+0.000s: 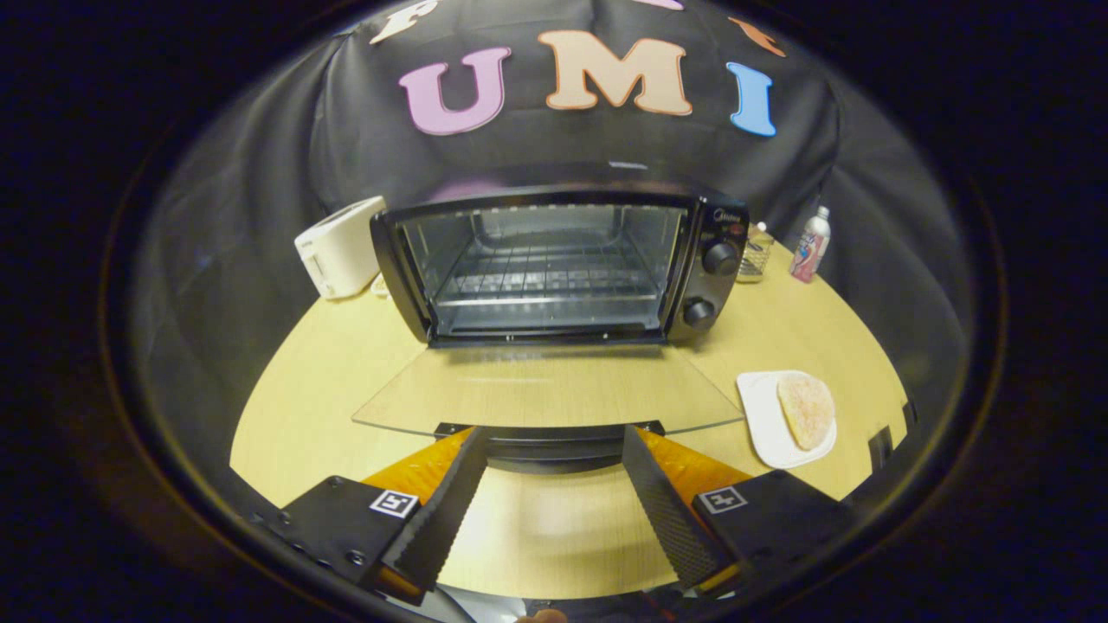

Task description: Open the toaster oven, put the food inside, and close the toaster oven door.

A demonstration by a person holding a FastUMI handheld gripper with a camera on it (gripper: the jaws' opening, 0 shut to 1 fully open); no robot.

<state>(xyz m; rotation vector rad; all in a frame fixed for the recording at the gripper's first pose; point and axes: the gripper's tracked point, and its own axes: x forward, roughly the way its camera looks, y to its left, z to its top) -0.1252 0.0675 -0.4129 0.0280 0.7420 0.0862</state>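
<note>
Gripper (554,446): fingers spread apart, tips at the door handle, clamping nothing.
Toaster oven (563,260): on table (329,363), glass door (545,389) lowered flat.
Food (806,409): on white plate (762,415), right of door.

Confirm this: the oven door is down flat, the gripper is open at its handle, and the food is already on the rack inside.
Not quite. In the gripper view the rack is bare; the food lies on the white plate right of the oven door. The gripper is open at the handle.
</note>
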